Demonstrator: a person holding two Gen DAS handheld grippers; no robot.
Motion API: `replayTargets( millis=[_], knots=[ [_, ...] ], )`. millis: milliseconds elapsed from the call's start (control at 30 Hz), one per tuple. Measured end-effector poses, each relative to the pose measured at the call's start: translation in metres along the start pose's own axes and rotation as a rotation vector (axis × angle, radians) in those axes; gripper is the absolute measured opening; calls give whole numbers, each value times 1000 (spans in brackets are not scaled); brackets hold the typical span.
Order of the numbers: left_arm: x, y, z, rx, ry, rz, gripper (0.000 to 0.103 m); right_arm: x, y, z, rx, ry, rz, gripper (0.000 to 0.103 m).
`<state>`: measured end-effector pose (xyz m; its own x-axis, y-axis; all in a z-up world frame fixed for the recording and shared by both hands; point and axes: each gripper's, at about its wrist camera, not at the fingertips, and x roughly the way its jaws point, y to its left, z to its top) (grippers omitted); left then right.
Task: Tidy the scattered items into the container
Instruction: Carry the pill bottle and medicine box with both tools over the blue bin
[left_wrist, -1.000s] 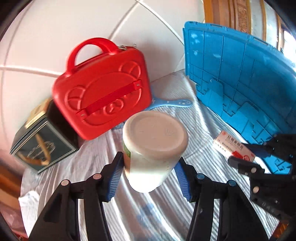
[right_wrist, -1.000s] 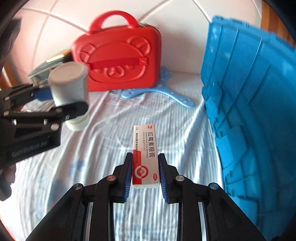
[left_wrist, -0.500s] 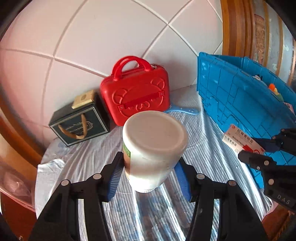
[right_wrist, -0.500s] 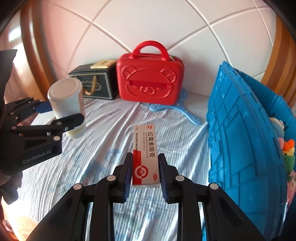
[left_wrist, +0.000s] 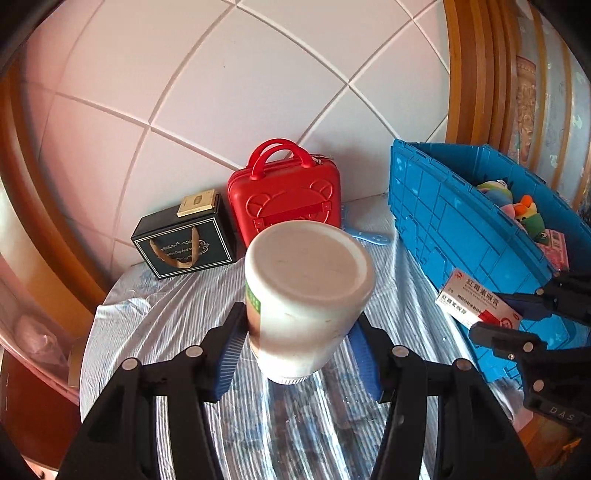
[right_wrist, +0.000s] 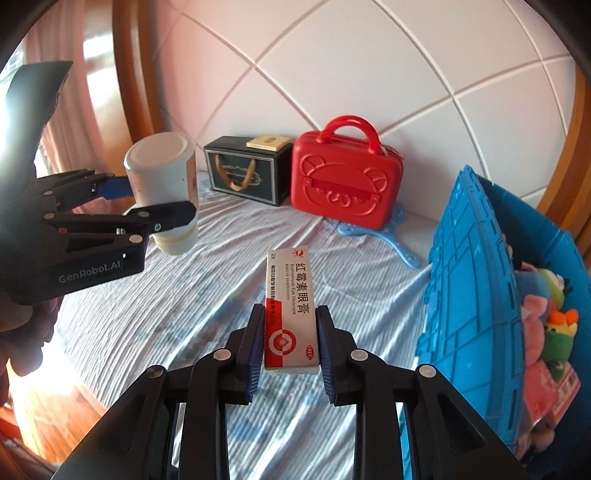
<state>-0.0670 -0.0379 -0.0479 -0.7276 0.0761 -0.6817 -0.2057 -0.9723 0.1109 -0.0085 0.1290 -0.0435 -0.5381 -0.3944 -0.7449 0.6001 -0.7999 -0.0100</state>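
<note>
Blue plastic crate (right_wrist: 476, 295) sits at about 3 o'clock in the right wrist view, open-topped, with soft toys (right_wrist: 554, 306) and a pink pack already inside. It rests on a striped bedsheet (right_wrist: 155, 314).

Right gripper (right_wrist: 290, 343): jaws pinched close on a red-and-white ointment box (right_wrist: 290, 295), gripped at its red end, the long white end sticking out ahead. Held clear above the sheet.

Left gripper (left_wrist: 295, 354): jaws about half spread, clamped on the sides of a white jar (left_wrist: 308, 291), which is carried upside down, flat base toward the camera, lid end below. In the right wrist view it hangs at 9 o'clock, well off the bed.

Step in hand, by my reading: carry both items over the crate and let go.

Doing it well:
- Clear the near crate wall first; the rim stands high at 3 o'clock.
- Bring one gripper in at a time so the two do not knock together over the opening.
- Lower the jar before opening; it looks heavy enough to bounce off the toys.
- The box is light; tip its free end down over a gap and open.

Left on the bed: red case (right_wrist: 343, 184), black gift box (right_wrist: 243, 173), blue paddle-shaped thing (right_wrist: 391, 240) at 12 to 1 o'clock.
</note>
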Motion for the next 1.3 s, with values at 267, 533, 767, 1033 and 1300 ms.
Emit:
replayTargets(
  millis=[267, 533, 767, 1033, 1300],
  knots=[
    [-22, -6, 7, -25, -33, 61, 54, -18, -10, 2, -36, -24, 25, 26],
    [-36, -32, 27, -13, -59, 90, 54, -38, -29, 1, -41, -64, 53, 26],
    [-36, -72, 51, 14, -64, 78, 54, -67, -66, -3, -1, -116, 52, 26],
    [-31, -141, 83, 75, -78, 11, 54, -91, -127, -15, 57, -146, 22, 26],
    [-23, -229, 115, 181, -105, -95, 54, -111, -197, -37, 141, -156, -60, 26]
  ],
)
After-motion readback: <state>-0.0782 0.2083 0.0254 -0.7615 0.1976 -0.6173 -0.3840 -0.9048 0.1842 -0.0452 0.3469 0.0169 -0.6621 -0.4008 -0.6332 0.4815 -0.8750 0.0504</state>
